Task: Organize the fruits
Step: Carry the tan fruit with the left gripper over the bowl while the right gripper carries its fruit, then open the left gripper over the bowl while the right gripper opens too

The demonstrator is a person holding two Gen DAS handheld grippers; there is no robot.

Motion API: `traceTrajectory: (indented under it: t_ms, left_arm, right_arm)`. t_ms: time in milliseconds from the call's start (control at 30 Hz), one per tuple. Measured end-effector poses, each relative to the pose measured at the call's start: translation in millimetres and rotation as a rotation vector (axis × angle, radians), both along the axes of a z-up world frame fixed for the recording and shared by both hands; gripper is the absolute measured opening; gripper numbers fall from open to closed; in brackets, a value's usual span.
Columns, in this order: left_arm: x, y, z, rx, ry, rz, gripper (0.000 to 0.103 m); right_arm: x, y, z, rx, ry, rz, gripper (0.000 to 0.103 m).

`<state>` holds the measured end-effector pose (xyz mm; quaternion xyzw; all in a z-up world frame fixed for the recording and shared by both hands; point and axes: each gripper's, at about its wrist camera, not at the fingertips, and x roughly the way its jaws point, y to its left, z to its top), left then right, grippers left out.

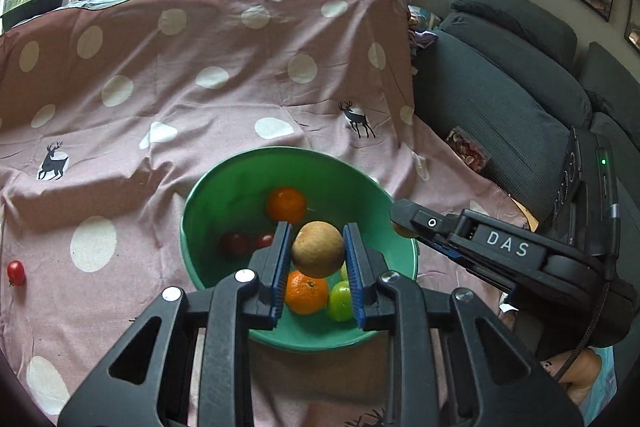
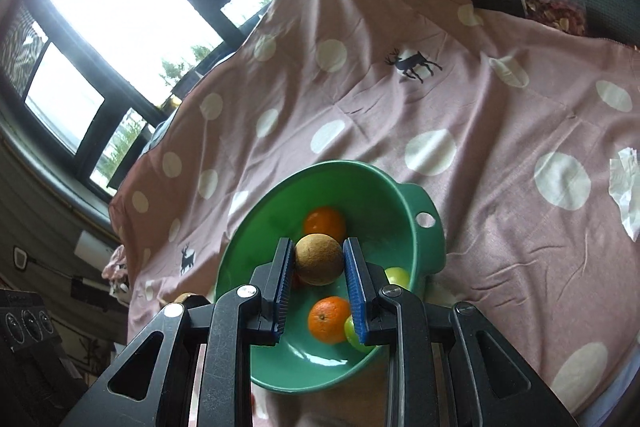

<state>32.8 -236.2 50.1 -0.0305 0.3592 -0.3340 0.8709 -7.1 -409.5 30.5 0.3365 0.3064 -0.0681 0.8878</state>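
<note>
My left gripper (image 1: 316, 229) is shut on a tan-brown round fruit (image 1: 318, 249), held above the green bowl (image 1: 224, 187). My right gripper (image 2: 318, 243) is shut on a brown round fruit (image 2: 319, 259), also over the bowl (image 2: 416, 195). In the left wrist view the right gripper (image 1: 400, 221) reaches in from the right at the bowl's rim. Inside the bowl lie two oranges (image 1: 286, 205) (image 1: 306, 293), a green fruit (image 1: 340, 301) and two red cherry tomatoes (image 1: 236, 243). One more cherry tomato (image 1: 16, 273) lies on the cloth, far left.
The bowl rests on a pink cloth with white dots and deer prints (image 1: 200, 107). A dark sofa (image 1: 500, 87) with a bag of dried snacks (image 1: 466, 147) stands at the right. A white paper scrap (image 2: 626, 187) lies on the cloth. Windows are behind.
</note>
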Motion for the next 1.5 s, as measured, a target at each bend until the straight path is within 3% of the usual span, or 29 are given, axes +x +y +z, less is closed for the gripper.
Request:
traceTrajectory:
  t_ms: [433,933,1067,1167,1233,1333,1400,1500]
  left_arm:
    - [5.0,-29.6,-20.5,0.013,0.071,-0.070,0.026]
    - [9.5,-19.2,-27.9,0.009,0.112,-0.056,0.026]
    - [10.1,-5.6,-22.2,-0.010,0.111,-0.036,0.037]
    - [11.1,8.9,-17.6,-0.016,0.113,-0.015,0.040]
    - [11.7,23.3,-12.3,-0.019,0.103,0.013,0.041]
    - [13.6,53.7,-4.0,-0.018,0.081,0.083,0.046]
    - [15.0,76.7,-1.2,0.004,0.064,0.144,0.050]
    - [18.3,113.2,1.0,0.062,0.030,0.239,0.050]
  right_arm:
    - [-2.0,-17.3,-14.1,0.071,0.025,-0.023,0.027]
    - [-0.1,-12.8,-12.5,0.107,-0.004,0.025,0.027]
    - [1.4,-10.7,-11.3,0.141,-0.022,0.061,0.028]
    - [2.4,-6.4,-8.9,0.147,-0.028,0.072,0.040]
    - [2.0,-1.9,-5.0,0.121,-0.026,0.063,0.042]
    - [3.5,7.7,1.3,0.091,-0.021,0.079,0.044]
    - [5.6,16.0,5.1,0.069,-0.022,0.104,0.057]
    - [9.1,32.4,11.0,0.025,-0.023,0.144,0.058]
